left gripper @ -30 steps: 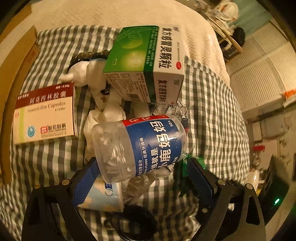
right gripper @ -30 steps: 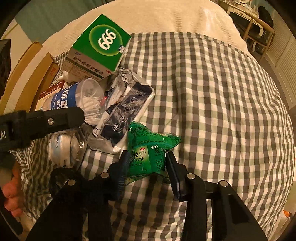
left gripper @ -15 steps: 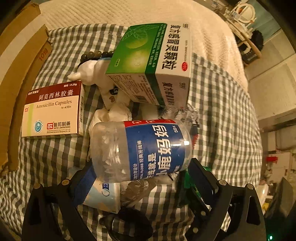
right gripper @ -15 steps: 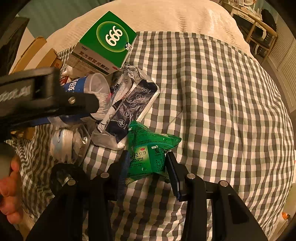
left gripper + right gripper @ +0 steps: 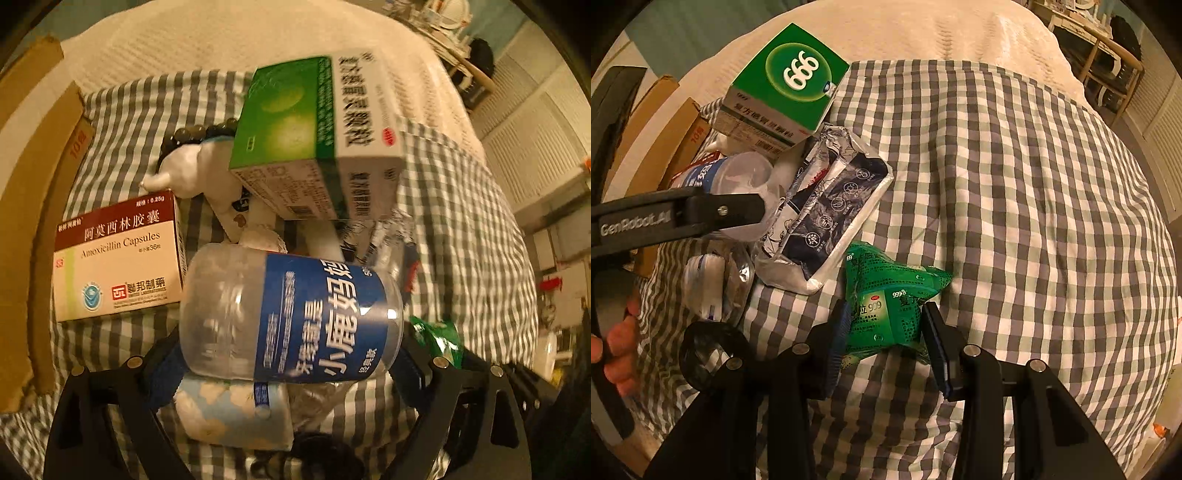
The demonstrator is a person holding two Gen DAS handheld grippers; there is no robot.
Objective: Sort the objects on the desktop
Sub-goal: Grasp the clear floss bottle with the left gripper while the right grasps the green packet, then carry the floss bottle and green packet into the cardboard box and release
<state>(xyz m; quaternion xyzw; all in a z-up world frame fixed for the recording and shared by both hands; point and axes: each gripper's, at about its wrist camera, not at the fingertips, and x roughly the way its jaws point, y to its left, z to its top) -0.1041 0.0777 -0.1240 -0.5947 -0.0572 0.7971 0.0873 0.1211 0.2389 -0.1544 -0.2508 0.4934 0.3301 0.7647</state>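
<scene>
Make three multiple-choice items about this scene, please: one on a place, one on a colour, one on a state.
1. Where does the Amoxicillin Capsules box lie?
A. on the checked cloth
B. on top of the green 999 box
C. between the right gripper's fingers

2. What colour is the label on the clear jar?
A. red
B. blue
C. yellow

3. What state is the right gripper in?
A. wide open, holding nothing
B. shut on the silver foil pack
C. shut on the green sachet

Answers: 1 A, it lies flat on the cloth. 2 B, blue band with white characters. 3 C, both fingers press the sachet's sides.
</scene>
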